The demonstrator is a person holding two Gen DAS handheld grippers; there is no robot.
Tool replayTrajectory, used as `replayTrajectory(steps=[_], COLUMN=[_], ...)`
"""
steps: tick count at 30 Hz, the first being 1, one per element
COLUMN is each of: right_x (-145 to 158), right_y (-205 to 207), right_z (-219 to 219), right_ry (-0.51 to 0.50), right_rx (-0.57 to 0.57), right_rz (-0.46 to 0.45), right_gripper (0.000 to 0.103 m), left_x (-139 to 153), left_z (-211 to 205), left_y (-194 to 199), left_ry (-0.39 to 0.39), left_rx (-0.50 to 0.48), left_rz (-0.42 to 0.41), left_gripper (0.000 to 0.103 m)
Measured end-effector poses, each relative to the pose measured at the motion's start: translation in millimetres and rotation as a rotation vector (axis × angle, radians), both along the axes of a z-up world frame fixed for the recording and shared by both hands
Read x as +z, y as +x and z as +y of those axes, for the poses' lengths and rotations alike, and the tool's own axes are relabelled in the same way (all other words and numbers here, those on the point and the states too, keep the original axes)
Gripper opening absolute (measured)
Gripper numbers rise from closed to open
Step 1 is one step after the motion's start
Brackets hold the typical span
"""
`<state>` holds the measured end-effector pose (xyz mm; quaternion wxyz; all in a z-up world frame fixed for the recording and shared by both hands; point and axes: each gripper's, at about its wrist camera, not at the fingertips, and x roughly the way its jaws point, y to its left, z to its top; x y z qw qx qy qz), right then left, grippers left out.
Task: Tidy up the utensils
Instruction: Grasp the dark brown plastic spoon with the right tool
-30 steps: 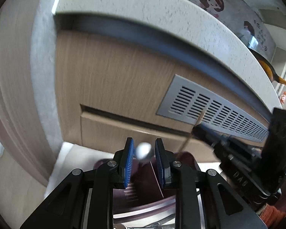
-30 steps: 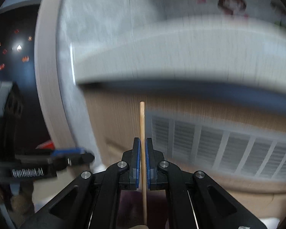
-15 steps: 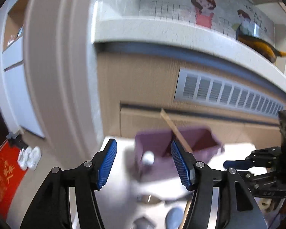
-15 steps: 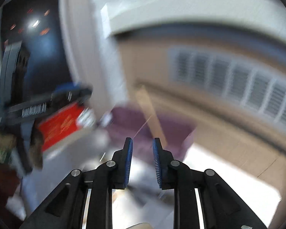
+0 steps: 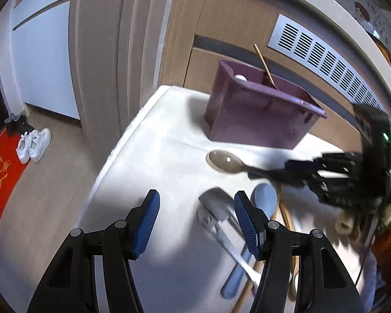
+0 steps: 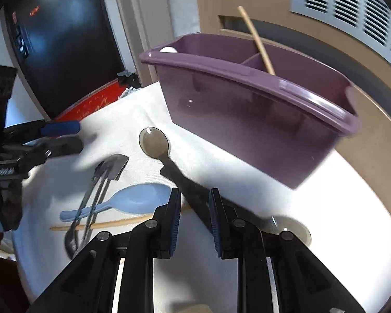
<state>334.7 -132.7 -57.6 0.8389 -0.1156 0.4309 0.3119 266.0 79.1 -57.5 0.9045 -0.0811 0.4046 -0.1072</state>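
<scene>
Utensils [image 6: 122,203] loose on white table [image 5: 156,156] beside purple caddy [image 6: 260,120], left gripper [image 5: 196,219] and right gripper [image 6: 195,214] both spread, empty

Each tool [image 5: 195,224] is black with silver screws, its fingers [image 6: 175,212] padded in ribbed blue

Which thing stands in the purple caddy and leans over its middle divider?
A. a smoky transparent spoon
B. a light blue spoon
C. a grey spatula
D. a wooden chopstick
D: the wooden chopstick rises out of the purple caddy at the divider, while the spoons and spatula lie on the table.
</scene>
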Motion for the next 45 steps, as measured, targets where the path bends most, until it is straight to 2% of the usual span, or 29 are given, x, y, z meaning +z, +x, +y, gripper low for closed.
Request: replayTrajectory(steps=[6, 9, 12, 16, 17, 19, 21, 23, 25, 28, 31, 32, 34, 37, 40, 42, 44, 45], right_x=[-9.1, -9.3, -15.4, -12.2, -8.8, 1.1, 10.9, 14.3, 10.6, -4.1, -14.6, -13.5, -13.2, -14.2, -15.6, -16.8, -16.4, -9.5], right_y=[15.2, 11.8, -4.0, -29.4, -34.8, -40.4, -36.3, -29.6, -10.8, 19.7, 31.7, 31.7, 30.4, 28.7, 30.8, 36.8, 33.3, 31.7], right_z=[8.3, -2.5, -7.5, -1.9, 1.5, 8.0, 15.0, 12.9, 13.6, 10.5, 12.5, 15.6, 23.6, 35.1, 43.3, 52.4, 55.1, 34.7], right_ry=[0.016, 0.062, 0.085, 0.070, 0.072, 0.045, 0.015, 0.028, 0.061, 0.121, 0.148, 0.156, 0.143, 0.102, 0.057, 0.013, -0.031, -0.044], right_rx=[-0.003, -0.026, -0.016, 0.036, 0.055, 0.038, -0.019, -0.081, -0.143, -0.248, -0.291, -0.288, -0.257, -0.227, -0.209, -0.211, -0.192, -0.197], right_rz=[0.048, 0.114, 0.212, 0.222, 0.217, 0.133, 0.022, -0.017, 0.013, 0.128, 0.215, 0.202, 0.186, 0.136, 0.107, 0.084, 0.052, 0.040], right_gripper=[0.021, 0.021, 0.023, 0.023, 0.023, 0.023, 0.023, 0.023, 0.023, 0.023, 0.024, 0.024, 0.034, 0.038, 0.038, 0.031, 0.030, 0.030], left_x=[-8.8, -11.5, -14.5, -15.9, -14.8, -12.4, -9.3, -8.2, -8.8, -11.8, -17.0, -19.0, -23.3, -27.4, -29.3, -29.3, -26.7, -25.9], left_z=[-3.0, -2.0, -6.9, -12.6, -11.1, -5.7, 2.4, 8.4, 13.7, 20.0, 25.9, 27.3, 29.0, 29.4, 26.3, 22.4, 15.9, 12.1], left_y=[-9.2, -6.0, -3.8, -1.9, -2.2, -3.6, -5.4, -8.1, -10.2, -13.2, -12.0, -11.5, -8.7, -5.6, -3.5, -1.9, 0.4, 2.0], left_ry=[-0.001, -0.014, -0.024, -0.026, -0.024, -0.018, 0.005, 0.013, 0.004, -0.020, -0.054, -0.063, -0.076, -0.082, -0.070, -0.064, -0.059, -0.060], left_rx=[-0.057, -0.051, -0.060, -0.058, -0.042, 0.000, 0.059, 0.080, 0.081, 0.081, 0.076, 0.077, 0.078, 0.076, 0.071, 0.066, 0.058, 0.054], left_rz=[0.028, 0.043, 0.057, 0.067, 0.066, 0.060, 0.049, 0.036, 0.035, 0.040, 0.052, 0.057, 0.066, 0.075, 0.087, 0.096, 0.105, 0.112], left_gripper=[0.060, 0.060, 0.060, 0.060, 0.060, 0.060, 0.060, 0.060, 0.060, 0.060, 0.060, 0.060, 0.060, 0.060, 0.060, 0.060, 0.060, 0.060])
